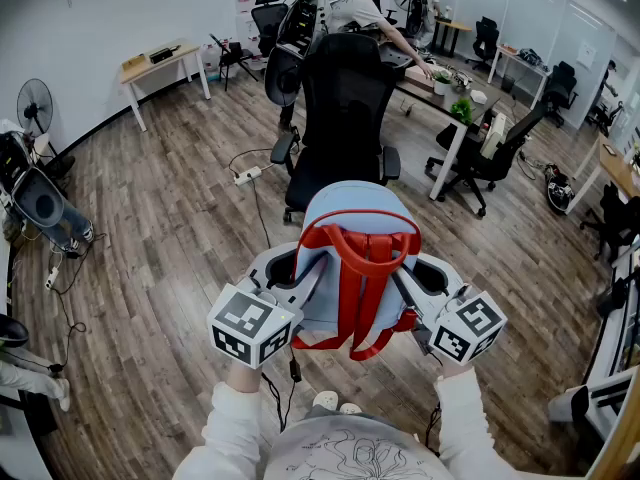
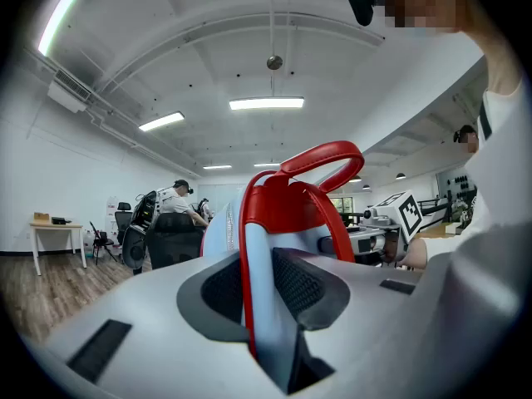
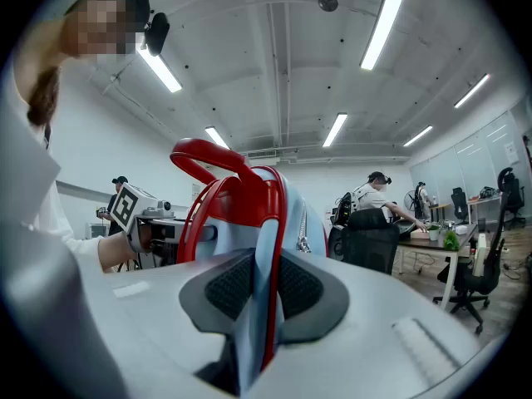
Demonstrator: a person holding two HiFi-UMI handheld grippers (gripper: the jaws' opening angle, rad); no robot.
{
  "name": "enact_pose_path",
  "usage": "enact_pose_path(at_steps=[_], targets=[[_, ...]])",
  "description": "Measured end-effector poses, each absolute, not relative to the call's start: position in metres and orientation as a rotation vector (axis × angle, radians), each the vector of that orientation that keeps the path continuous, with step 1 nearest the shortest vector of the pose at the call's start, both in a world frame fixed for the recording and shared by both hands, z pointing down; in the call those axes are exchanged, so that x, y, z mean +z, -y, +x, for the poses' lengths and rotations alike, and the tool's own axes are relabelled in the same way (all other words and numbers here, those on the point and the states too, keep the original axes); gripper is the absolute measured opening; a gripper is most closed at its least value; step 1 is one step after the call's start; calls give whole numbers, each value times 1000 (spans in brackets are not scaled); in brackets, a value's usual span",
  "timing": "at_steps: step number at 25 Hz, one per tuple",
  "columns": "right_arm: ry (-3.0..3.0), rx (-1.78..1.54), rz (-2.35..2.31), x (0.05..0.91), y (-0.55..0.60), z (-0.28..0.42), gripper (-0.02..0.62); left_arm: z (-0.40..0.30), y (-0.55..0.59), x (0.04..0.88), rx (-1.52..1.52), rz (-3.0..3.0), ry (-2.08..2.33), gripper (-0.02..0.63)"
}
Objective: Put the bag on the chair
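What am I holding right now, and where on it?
The light blue bag, gripped from both sides: the left gripper clamps one red-trimmed side edge, the right gripper the opposite one.

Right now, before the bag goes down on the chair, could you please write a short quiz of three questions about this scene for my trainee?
1. True or false: the bag already rests on the black chair.
2. How many grippers hold the bag? A) one B) both C) none
3. Fill in: the bag's straps are ____.

Key:
1. False. It is held up in the air, short of the chair.
2. B. The left gripper and the right gripper are each shut on a blue edge of the bag.
3. Red.
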State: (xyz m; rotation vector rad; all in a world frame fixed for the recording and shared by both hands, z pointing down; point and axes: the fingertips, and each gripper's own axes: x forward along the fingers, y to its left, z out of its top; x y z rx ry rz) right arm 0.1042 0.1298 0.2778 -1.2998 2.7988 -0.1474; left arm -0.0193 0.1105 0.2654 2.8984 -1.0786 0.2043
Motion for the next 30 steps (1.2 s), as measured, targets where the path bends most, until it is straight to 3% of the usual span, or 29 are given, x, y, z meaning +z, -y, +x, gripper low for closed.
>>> enact_pose_path(at_steps=[30], targets=[[-2798, -179, -1355, 289, -101, 77, 81, -47, -82, 276, 214, 2899, 1039, 91]])
